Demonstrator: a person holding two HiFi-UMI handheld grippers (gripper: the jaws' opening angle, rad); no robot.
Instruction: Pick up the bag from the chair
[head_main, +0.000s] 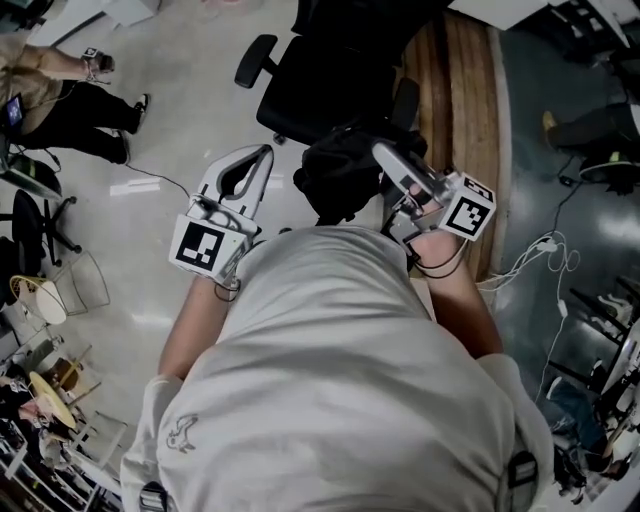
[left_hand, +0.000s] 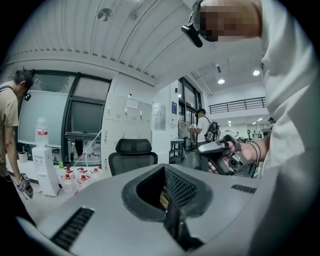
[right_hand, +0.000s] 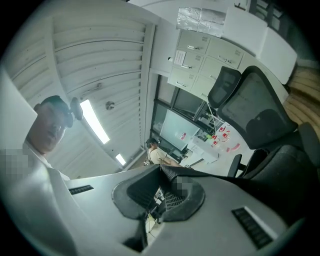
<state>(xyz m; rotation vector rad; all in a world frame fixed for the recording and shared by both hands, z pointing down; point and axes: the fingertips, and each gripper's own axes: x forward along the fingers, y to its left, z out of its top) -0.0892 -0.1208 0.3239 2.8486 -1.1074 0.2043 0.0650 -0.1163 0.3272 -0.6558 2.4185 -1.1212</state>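
The black bag hangs in front of my chest, just off the black office chair. My right gripper is shut on its black strap, which runs out of the closed jaws to the right in the right gripper view. The chair's mesh back rises at that view's right. My left gripper is beside the bag on its left, shut with nothing in it. In the left gripper view its jaws point level at a black chair, and the hand with the right gripper shows at the right.
A person stands at the far left on the pale floor. A wooden strip runs beside the chair, with white cables to its right. Another dark chair and wire baskets sit at the left. A water dispenser and bottles stand ahead.
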